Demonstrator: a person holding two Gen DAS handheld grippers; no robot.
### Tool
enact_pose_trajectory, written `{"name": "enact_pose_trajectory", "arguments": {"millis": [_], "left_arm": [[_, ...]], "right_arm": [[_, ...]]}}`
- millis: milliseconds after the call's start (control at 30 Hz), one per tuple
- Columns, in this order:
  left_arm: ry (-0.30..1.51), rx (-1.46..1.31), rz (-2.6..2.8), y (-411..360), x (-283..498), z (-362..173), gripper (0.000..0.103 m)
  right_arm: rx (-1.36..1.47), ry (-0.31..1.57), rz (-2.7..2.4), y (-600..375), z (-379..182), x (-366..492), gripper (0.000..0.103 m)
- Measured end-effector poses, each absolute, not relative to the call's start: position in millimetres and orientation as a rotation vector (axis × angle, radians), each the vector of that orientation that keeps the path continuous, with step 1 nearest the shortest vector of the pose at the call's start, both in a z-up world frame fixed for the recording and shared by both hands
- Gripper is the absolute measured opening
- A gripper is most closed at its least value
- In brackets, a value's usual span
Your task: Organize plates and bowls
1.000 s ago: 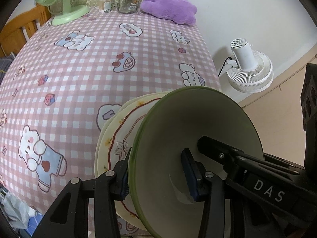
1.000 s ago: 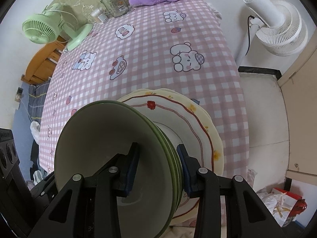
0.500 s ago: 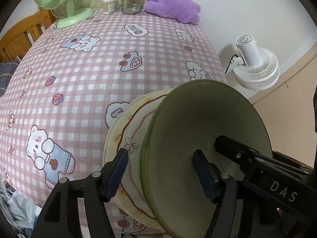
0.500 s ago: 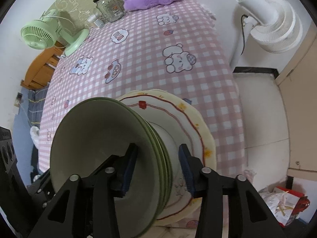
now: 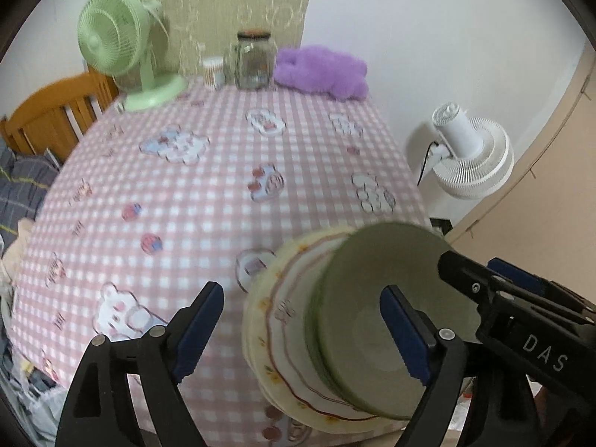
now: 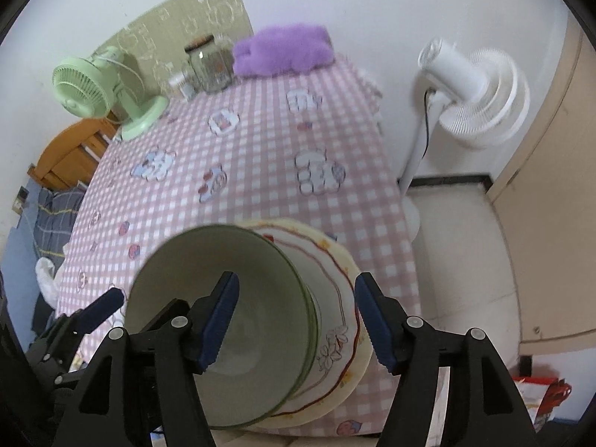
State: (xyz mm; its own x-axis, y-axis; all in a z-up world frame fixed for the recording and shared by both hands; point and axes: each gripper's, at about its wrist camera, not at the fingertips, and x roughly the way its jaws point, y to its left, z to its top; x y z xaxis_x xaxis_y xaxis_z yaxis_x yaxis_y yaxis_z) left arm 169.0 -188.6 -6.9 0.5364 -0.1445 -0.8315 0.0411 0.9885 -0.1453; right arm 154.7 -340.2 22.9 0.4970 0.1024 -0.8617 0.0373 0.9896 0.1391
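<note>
Left wrist view takes in a table under a pink-and-white checked cloth (image 5: 223, 186) printed with cartoon bears and little cars. At the far edge stands a mint green desk fan (image 5: 119, 48), next to it a small white cup (image 5: 213, 72), then a glass jar (image 5: 254, 60) with a dark lid, and a fluffy purple plush (image 5: 322, 72) lying by the white wall. Behind them a pale beige patterned board (image 5: 238, 11) leans against the wall. Off to the left sits a wooden chair back (image 5: 52, 115); to the right, beyond the table, a white standing fan (image 5: 471, 156) with its black cord, and a beige cabinet panel (image 5: 540, 171).

At the near right corner of the table the stack sits: a green bowl (image 5: 383, 298) nested on cream plates (image 5: 283, 320) with a red scalloped line and small flowers. Left gripper (image 5: 301, 327) has its blue-padded tongs wide apart, one outside the plates, the other over the bowl's inside, clamping nothing.

Right wrist view shows the same stack from the other side, bowl (image 6: 231, 320) facing the lens, plates (image 6: 335, 320) behind it. Right gripper (image 6: 298, 320) is spread too, one pad in front of the bowl's hollow, one beyond the plate rim; contact can't be made out. Pale floor tiles (image 6: 454, 260) run to a dark skirting, with a red bag (image 6: 536, 391) low at right
</note>
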Motion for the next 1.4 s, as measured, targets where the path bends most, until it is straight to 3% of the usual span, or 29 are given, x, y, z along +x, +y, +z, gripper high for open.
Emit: {"name": "enact_pose_trajectory", "arguments": {"millis": [500, 800, 933, 1100, 1400], "left_arm": [[0.828, -0.019, -0.13, -81, 154, 19, 0.087], [0.726, 0.063, -0.127, -22, 131, 1, 0.087], [0.699, 0.023, -0.064, 0, 118, -8, 0.088], [0.633, -0.015, -0.037, 16, 92, -15, 0.094], [0.609, -0.03, -0.01, 18, 40, -34, 0.096]], "right_arm": [[0.091, 0.826, -0.053, -232, 62, 128, 0.068], [0.084, 0.763, -0.086, -162, 42, 101, 0.07], [0.033, 0.707, -0.114, -149, 36, 87, 0.08], [-0.005, 0.682, -0.048, -138, 24, 67, 0.081], [0.003, 0.651, -0.009, -133, 3, 19, 0.081]]}}
